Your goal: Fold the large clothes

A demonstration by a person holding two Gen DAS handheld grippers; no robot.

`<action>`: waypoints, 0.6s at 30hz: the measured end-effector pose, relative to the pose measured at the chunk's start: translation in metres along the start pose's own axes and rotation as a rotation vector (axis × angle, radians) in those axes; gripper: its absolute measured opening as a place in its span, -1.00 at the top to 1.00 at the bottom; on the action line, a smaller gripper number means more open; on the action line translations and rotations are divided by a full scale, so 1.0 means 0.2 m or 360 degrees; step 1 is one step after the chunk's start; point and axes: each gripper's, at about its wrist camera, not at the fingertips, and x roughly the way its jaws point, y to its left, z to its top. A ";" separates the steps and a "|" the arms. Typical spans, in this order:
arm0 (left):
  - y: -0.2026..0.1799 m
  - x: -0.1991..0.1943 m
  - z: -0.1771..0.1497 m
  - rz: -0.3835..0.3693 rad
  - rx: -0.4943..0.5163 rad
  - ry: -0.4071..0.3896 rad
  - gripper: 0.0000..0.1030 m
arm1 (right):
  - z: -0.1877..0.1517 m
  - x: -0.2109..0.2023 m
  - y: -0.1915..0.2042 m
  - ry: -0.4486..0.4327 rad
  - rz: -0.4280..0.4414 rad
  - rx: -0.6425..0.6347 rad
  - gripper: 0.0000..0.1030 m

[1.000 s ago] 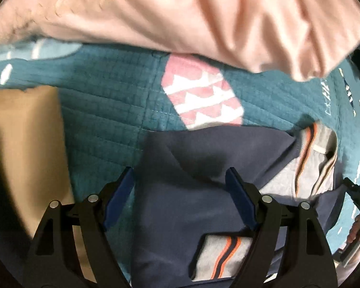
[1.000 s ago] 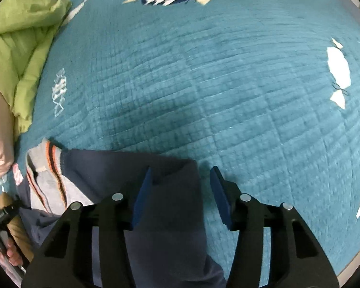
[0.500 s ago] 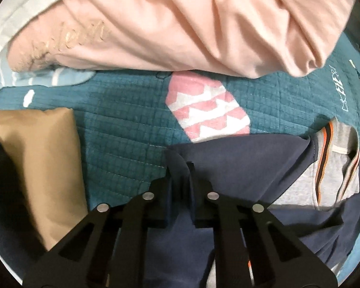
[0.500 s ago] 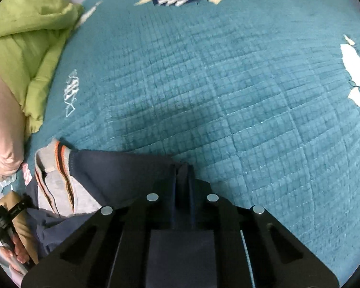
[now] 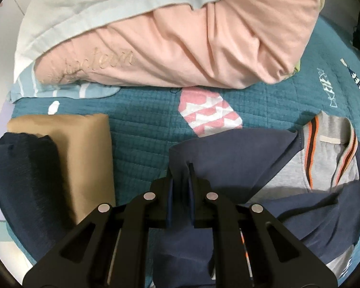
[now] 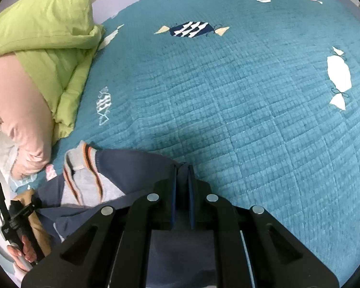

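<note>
Landmark: a teal quilt (image 6: 240,120) with a stitched grid and sewn-on candy-shaped patches, spread flat under everything.
Garment: one navy sweatshirt (image 5: 247,158), soft knit with a grey lining and a collar striped orange and dark, lying on the near part of the quilt, its near corners lifted off it.
Left gripper (image 5: 181,175): black arms with blue pads, pressed together on a bunched fold at one shoulder edge of the sweatshirt.
Right gripper (image 6: 181,175): the same build, pinched tight on the other shoulder corner, cloth squeezed between its pads.
Folded stack: two pieces at the quilt's left edge, a smooth tan rectangle (image 5: 83,153) with a darker navy ribbed knit piece (image 5: 21,180) partly on top.
Loose pile: at the quilt's far side, one crumpled pink top (image 5: 204,48) with embroidered script, one pale grey garment (image 5: 95,7) draped over it.
Green bedding: one puffy lime duvet (image 6: 43,33) beyond the pink top.
Hand: a person's hand (image 6: 23,252) grips the left tool's handle.
</note>
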 end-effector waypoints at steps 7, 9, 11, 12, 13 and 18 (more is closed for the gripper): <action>0.08 -0.13 -0.13 -0.0024 -0.0049 -0.0014 0.80 | -0.08 -0.17 0.03 -0.0068 -0.0044 -0.0042 0.85; 0.11 -0.16 -0.15 -0.0033 -0.0048 -0.0028 0.80 | -0.11 -0.23 0.05 -0.0096 -0.0045 -0.0059 0.85; 0.12 -0.22 -0.18 -0.0037 -0.0050 -0.0043 0.80 | -0.14 -0.30 0.07 -0.0123 -0.0053 -0.0079 0.85; 0.13 -0.25 -0.20 -0.0038 -0.0053 -0.0050 0.80 | -0.16 -0.33 0.07 -0.0131 -0.0047 -0.0084 0.85; 0.14 -0.29 -0.23 -0.0038 -0.0056 -0.0056 0.80 | -0.18 -0.37 0.08 -0.0139 -0.0037 -0.0087 0.85; 0.20 -0.43 -0.34 -0.0077 -0.0072 -0.0076 0.80 | -0.33 -0.57 0.13 -0.0214 -0.0017 -0.0126 0.85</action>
